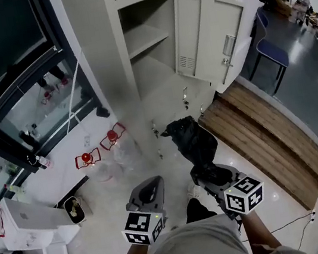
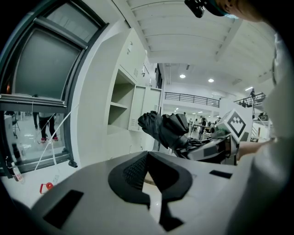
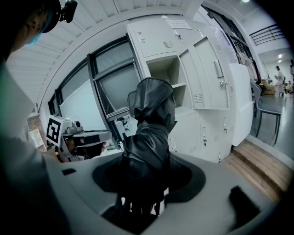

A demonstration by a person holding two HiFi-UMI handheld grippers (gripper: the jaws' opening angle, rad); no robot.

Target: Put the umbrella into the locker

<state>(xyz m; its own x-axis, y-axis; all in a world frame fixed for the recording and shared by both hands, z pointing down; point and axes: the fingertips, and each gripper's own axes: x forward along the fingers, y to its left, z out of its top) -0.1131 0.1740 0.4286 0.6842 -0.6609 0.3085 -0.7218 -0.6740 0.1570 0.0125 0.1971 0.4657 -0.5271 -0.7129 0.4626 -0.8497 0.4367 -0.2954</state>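
A folded black umbrella (image 1: pixel 193 140) (image 3: pixel 150 133) sticks up from my right gripper (image 1: pixel 210 174) (image 3: pixel 143 183), whose jaws are shut on its lower end. The umbrella (image 2: pixel 164 128) also shows at the right in the left gripper view, with the right gripper behind it. My left gripper (image 1: pixel 149 192) (image 2: pixel 148 173) is shut on nothing, beside the right one at the bottom of the head view. The beige locker (image 1: pixel 150 40) (image 3: pixel 183 82) stands ahead with its door (image 1: pixel 207 37) swung open to the right and a shelf (image 1: pixel 143 38) inside.
A wooden bench (image 1: pixel 270 141) runs along the right. A blue chair (image 1: pixel 270 50) stands behind the locker door. Left of the locker is a glass wall (image 1: pixel 27 97), with red-capped items (image 1: pixel 99 148) and a white box (image 1: pixel 33 225) on the floor.
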